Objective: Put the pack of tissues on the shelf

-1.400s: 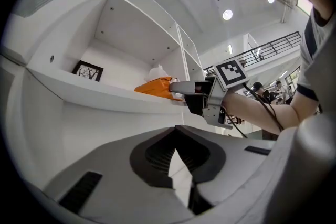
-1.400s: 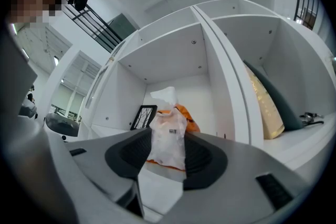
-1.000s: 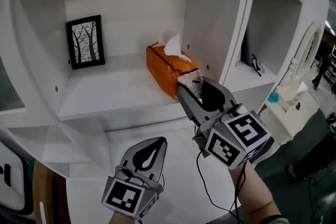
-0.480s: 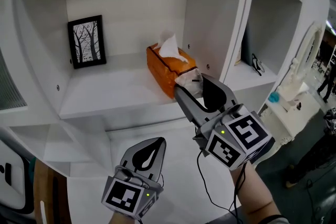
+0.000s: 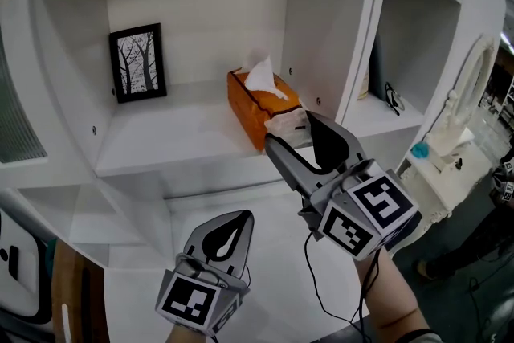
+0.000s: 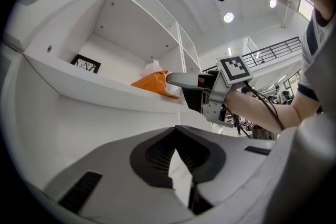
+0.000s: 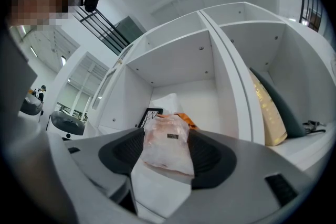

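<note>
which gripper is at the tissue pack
The right gripper: its jaws, which have just been opening, stand either side of the tissue pack's near end on the shelf. The left gripper hangs lower, jaws shut, empty.

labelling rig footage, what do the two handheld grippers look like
Both the left gripper and right gripper have grey bodies with black-padded jaws and a cube of black-and-white square markers at the back. A thin black cable trails from the right one.
</note>
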